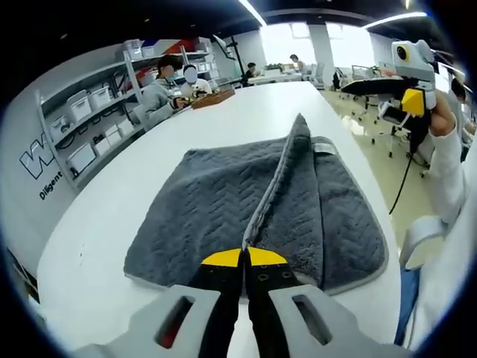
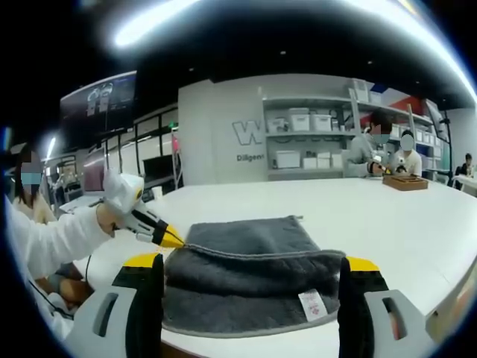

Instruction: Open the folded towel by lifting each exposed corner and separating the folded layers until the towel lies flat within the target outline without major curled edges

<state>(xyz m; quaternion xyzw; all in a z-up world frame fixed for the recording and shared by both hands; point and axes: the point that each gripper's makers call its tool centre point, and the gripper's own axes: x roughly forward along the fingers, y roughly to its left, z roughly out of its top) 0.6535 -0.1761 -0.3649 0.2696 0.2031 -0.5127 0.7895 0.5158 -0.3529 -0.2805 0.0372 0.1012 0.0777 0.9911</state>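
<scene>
While the white worktop (image 1: 223,112) runs from the bottom of the left gripper view up to its top centre, the grey towel (image 1: 216,209) lies on it in the middle of the frame, partly opened. One folded layer stands up as a ridge from your left gripper (image 1: 244,257) at lower centre toward the upper middle; flat cloth spreads to either side of that ridge. Your left gripper's yellow-tipped jaws are pressed together on the towel's pale-trimmed edge at the near end of the ridge.

Your right gripper (image 1: 406,86) hangs at the upper right of that view, off the worktop's side, clear of the towel.

Right gripper view: the towel (image 2: 250,287) fills lower centre, its raised near fold sitting between your right gripper's (image 2: 252,262) two jaws. Those jaws stand wide apart, one at each side of the fold, and whether they touch the cloth you cannot tell from here. A small white label (image 2: 313,302) shows at the towel's lower right. Your left gripper (image 2: 170,239) enters from centre left, its tip at the towel's corner.

Shelves with white bins (image 2: 305,123) line the wall at upper centre. Seated people (image 2: 369,149) sit at the worktop's right end beside a wooden tray (image 2: 405,182).
</scene>
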